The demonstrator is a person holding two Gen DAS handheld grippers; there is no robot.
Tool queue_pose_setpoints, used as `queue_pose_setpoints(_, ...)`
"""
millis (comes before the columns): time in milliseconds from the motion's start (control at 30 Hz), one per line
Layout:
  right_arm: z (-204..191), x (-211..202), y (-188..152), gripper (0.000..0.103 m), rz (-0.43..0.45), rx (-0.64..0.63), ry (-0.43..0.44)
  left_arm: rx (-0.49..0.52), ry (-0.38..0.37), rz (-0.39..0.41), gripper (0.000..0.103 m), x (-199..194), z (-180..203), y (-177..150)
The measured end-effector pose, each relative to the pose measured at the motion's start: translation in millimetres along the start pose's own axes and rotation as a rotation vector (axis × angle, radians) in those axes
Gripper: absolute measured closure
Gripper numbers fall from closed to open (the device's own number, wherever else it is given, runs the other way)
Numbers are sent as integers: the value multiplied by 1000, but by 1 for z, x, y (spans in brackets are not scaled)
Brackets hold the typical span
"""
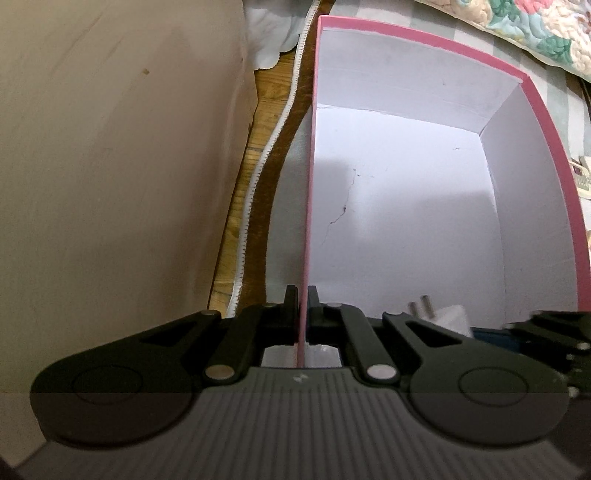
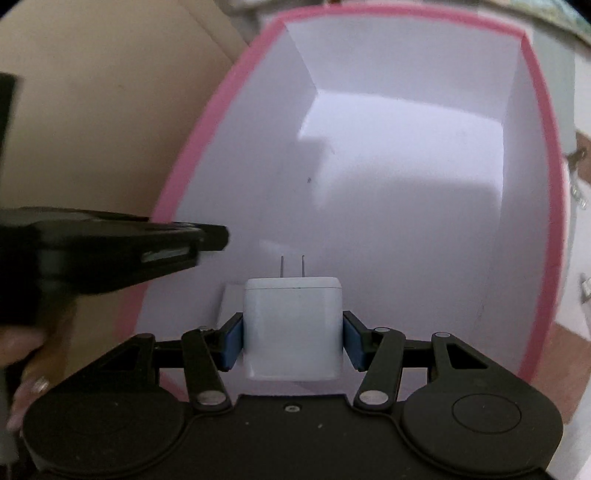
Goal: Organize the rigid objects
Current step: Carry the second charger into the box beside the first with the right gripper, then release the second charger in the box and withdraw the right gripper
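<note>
A pink box (image 1: 546, 155) with a white inside lies open; it fills the right wrist view too, where its pink rim (image 2: 177, 184) shows. My left gripper (image 1: 303, 306) is shut on the box's left wall (image 1: 308, 221), one finger on each side. My right gripper (image 2: 292, 339) is shut on a white plug adapter (image 2: 292, 328), prongs pointing forward, held over the inside of the box. The adapter (image 1: 448, 317) and the right gripper (image 1: 546, 332) also show at the lower right of the left wrist view. The left gripper (image 2: 207, 238) shows at the left of the right wrist view.
A tan panel (image 1: 110, 147) stands left of the box. A white zipper strip (image 1: 258, 177) runs over wood beside it. A floral quilt (image 1: 535, 26) lies beyond the box. A hand (image 2: 22, 384) holds the left tool.
</note>
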State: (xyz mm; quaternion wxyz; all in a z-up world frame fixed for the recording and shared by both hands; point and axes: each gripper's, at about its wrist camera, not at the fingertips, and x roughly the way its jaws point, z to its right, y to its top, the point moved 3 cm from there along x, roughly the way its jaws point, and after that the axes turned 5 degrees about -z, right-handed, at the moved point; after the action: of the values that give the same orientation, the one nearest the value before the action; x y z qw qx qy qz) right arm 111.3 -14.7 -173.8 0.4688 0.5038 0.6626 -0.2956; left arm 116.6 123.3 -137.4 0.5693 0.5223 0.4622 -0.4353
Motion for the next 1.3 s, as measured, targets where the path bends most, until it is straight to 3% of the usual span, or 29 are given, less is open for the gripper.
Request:
queue_pose_setpoints(267,8,16,1,43,-35,110,-55,2,3,2,101,1,0,-1)
queue_pose_setpoints(633,13,23,-5,43,-101,210,44,24,13,7,101,0,4,-2)
queue_pose_setpoints(833,15,19,-7,40,-98,258,50,17,13,2,101,0,4,-1)
queue_pose_setpoints(1033,17,-30,-21,39,-29,203,133,23,27,3,101,0,6,-1)
queue_pose_setpoints(1300,36,-130,-47,39,44,93,241,38,50,8,100,1,10,-3)
